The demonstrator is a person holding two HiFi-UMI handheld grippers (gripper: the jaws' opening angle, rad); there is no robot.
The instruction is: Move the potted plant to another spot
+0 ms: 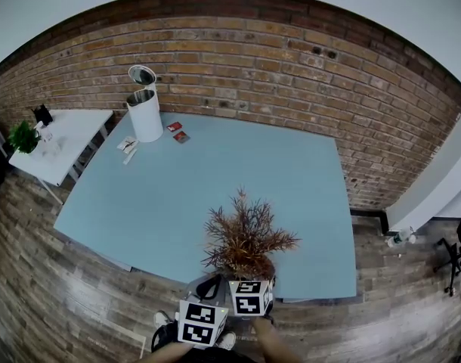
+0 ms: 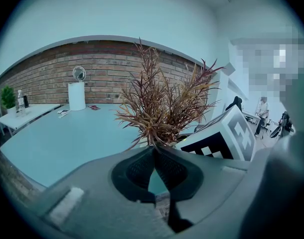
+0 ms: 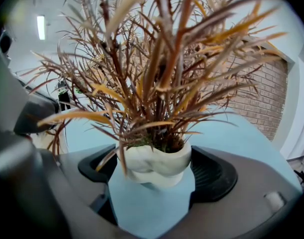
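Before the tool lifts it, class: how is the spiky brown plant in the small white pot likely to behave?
The spiky brown plant in its small white pot would probably tip easily: its thin leaves spread far wider than the pot. They look likely to flex, not snap. The pot's smooth, rounded wall could slip.

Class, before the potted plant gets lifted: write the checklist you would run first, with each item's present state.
1. White pot of the reddish-brown spiky plant stands between the right gripper's jaws: ok.
2. Pads pressing firmly on the pot: cannot tell.
3. Left gripper shut and empty: ok.
4. Bare room on the light blue table for a new spot: ok.
5. Tall white cylindrical bin stands far from the plant: ok.
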